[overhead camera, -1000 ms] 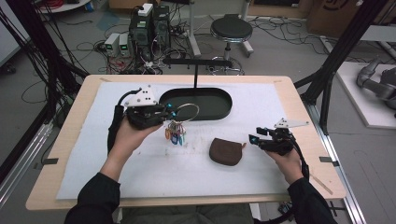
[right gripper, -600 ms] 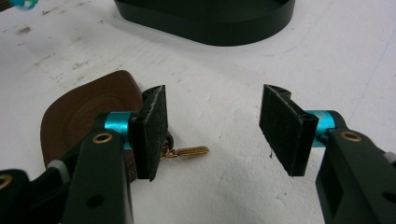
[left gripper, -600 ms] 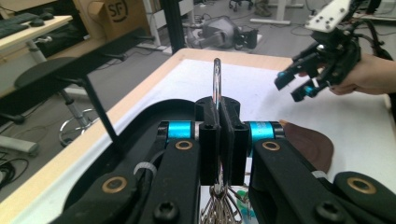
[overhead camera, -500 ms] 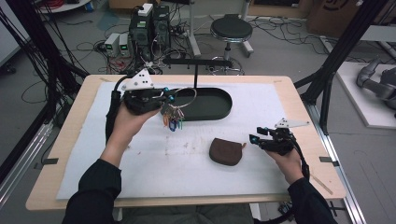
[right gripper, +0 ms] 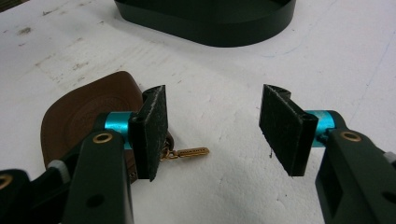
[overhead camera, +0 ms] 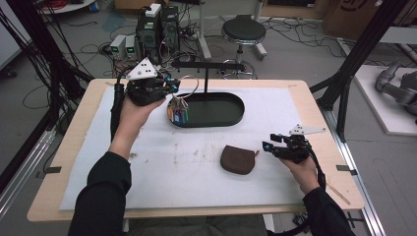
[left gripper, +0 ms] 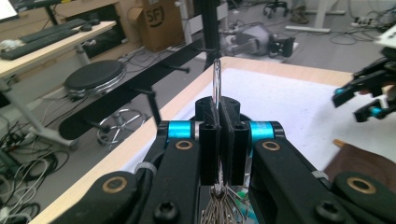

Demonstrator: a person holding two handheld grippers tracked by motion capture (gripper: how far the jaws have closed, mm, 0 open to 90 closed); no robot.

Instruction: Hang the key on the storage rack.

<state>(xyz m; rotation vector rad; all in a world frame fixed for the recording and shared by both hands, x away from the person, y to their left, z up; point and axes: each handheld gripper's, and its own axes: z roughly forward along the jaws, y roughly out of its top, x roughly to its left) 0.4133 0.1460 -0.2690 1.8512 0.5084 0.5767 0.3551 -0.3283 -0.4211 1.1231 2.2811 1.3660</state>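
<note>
Left gripper (overhead camera: 172, 84) clamps key ring (overhead camera: 189, 84), keys (overhead camera: 177, 112) dangling over tray (overhead camera: 231, 120)

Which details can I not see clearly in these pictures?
- Key bunch: high view, too small to count the keys; left gripper view, cut off by the bottom edge behind the left hand-held gripper.
- Brown pouch: right gripper view, partly hidden by the right hand-held gripper.

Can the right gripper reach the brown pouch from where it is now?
Probably yes: the right gripper has open jaws, holds nothing, and the brown pouch lies just beside it on the white mat.
</note>
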